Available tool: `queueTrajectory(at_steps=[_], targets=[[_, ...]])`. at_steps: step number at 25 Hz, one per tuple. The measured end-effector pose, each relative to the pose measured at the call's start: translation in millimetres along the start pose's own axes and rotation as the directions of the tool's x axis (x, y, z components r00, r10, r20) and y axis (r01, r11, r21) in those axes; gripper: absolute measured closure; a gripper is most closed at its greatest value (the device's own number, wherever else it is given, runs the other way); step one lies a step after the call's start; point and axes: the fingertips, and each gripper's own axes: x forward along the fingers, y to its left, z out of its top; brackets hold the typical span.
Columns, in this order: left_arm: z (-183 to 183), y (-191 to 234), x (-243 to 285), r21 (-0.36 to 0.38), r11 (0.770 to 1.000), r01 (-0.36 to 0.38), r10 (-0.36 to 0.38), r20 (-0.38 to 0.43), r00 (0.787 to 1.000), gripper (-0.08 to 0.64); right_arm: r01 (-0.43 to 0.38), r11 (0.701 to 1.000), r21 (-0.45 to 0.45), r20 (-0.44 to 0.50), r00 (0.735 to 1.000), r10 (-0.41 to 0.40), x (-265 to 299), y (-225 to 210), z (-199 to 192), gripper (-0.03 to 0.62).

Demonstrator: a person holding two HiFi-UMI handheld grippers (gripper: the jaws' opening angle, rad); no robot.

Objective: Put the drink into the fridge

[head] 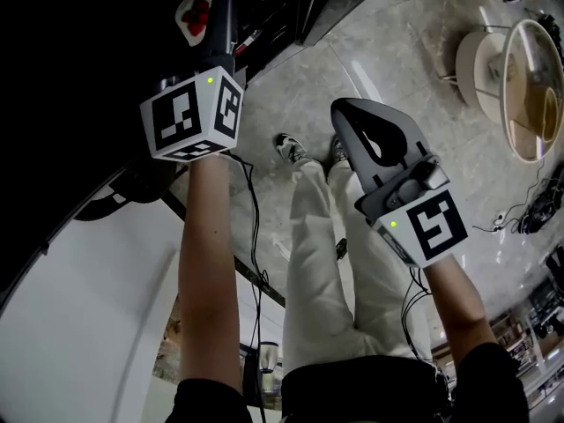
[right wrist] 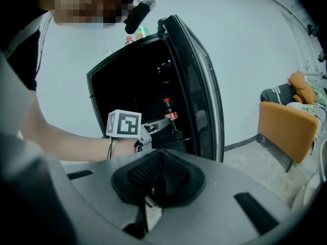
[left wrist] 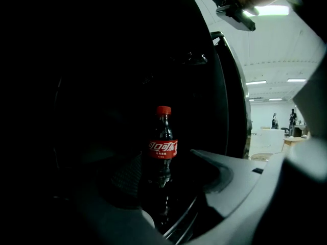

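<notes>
Now our L gripper [left wrist: 162,170] has jaws apart, w/ the cola bottle [left wrist: 162,132] upright between them inside the dark fridge [right wrist: 110,83]: red cap [left wrist: 163,109], red label [left wrist: 163,149], glossy dark plastic. R gripper [right wrist: 158,176]: black mesh pads [right wrist: 140,171] pressed together, empty.

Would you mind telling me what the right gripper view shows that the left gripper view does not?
Only the right gripper view shows the fridge from outside, the left gripper extended into it, the right gripper with its fingers together and empty, and an orange chair. Only the left gripper view shows ceiling lights and two distant people. Both show the red-capped cola bottle upright inside the dark fridge, and the open door.
</notes>
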Motion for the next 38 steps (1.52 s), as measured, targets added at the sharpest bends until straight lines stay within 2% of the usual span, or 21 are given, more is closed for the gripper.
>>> queueTrajectory(at_steps=[3,9,13,15,19,23,27,31,38], targets=[[-3.7,-8.2,-28.3,0.009,1.0,-0.022,0.022,0.004,1.0,0.336,-0.018,1.0,-0.011,-0.003,1.0,0.018,-2.9,4.9,0.9,0.578],[-11.1,-33.2,-62.0,-0.026,1.0,-0.006,0.006,-0.006,1.0,0.406,-0.038,0.998,-0.04,-0.006,0.999,0.038,-6.6,6.7,-2.0,0.578],[-8.7,-49.3,-83.0,-0.043,0.999,-0.004,0.005,0.012,1.0,0.511,-0.047,0.997,-0.062,0.001,0.999,0.047,-9.7,8.3,-6.7,0.578],[-7.1,-57.4,-98.6,-0.06,0.998,-0.01,0.011,0.02,1.0,0.538,-0.034,0.997,-0.063,-0.003,0.999,0.034,-14.5,5.1,-10.3,0.578],[-14.9,-74.4,-133.7,-0.056,0.998,0.005,-0.006,-0.018,1.0,0.549,0.0,0.999,-0.036,-0.021,1.0,0.0,-25.2,-3.0,-19.6,0.578],[-16.6,-85.1,-173.0,-0.064,0.998,-0.002,-0.002,-0.076,0.997,0.549,-0.01,1.0,-0.016,-0.029,1.0,0.009,-38.1,2.1,-20.3,0.578],[1.5,-95.6,-194.9,-0.066,0.998,0.003,-0.006,-0.049,0.999,0.549,-0.027,1.0,0.01,-0.022,0.999,0.027,-49.9,8.6,-18.0,0.578],[24.7,-122.8,-207.0,-0.115,0.993,0.015,-0.017,-0.019,1.0,0.549,-0.041,0.999,0.027,0.017,0.999,0.04,-64.6,18.4,-2.5,0.578],[77.9,-156.4,-210.0,-0.072,0.996,0.046,-0.042,0.051,0.998,0.551,-0.111,0.994,-0.011,0.118,0.987,0.112,-83.6,48.5,51.9,0.578]])
